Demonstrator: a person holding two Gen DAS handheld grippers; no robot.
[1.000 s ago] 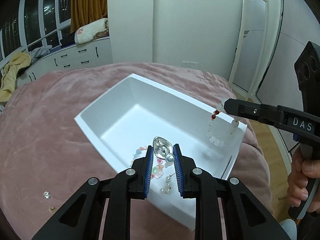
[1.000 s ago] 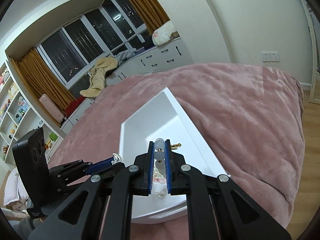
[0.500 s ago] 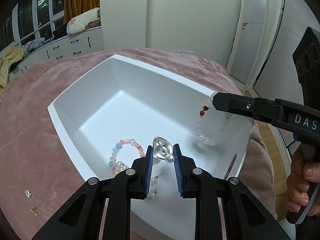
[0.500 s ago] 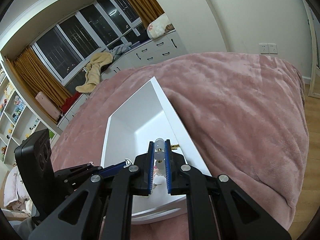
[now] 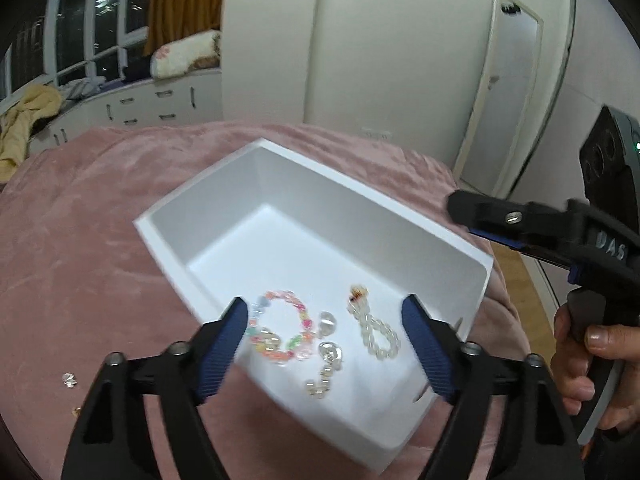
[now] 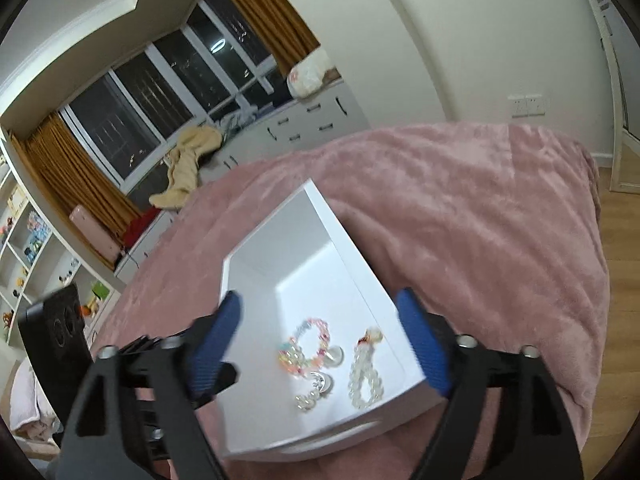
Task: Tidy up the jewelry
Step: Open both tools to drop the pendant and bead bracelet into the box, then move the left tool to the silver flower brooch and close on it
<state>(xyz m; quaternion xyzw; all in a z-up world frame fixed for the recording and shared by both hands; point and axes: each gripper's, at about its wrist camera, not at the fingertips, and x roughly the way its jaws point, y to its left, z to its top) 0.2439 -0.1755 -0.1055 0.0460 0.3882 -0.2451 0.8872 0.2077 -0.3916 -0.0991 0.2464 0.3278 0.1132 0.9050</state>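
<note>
Pink blanket [image 5: 100, 220] spread across lower frame. Mustard curtain [image 6: 276, 28] hung at dark window [image 6: 160, 92], upper left. White drawer unit [image 5: 160, 104] set below window, beige garment [image 6: 188, 168] draped over it. Mirror [image 5: 508, 92] propped at right wall. Shelving [image 6: 24, 248] seen at far left.

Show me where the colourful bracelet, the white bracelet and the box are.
colourful bracelet [image 5: 298, 314], left wrist view, right side of loop
white bracelet [image 5: 378, 338], left wrist view, lower loop
box [image 5: 486, 266], left wrist view, right rim corner
</note>
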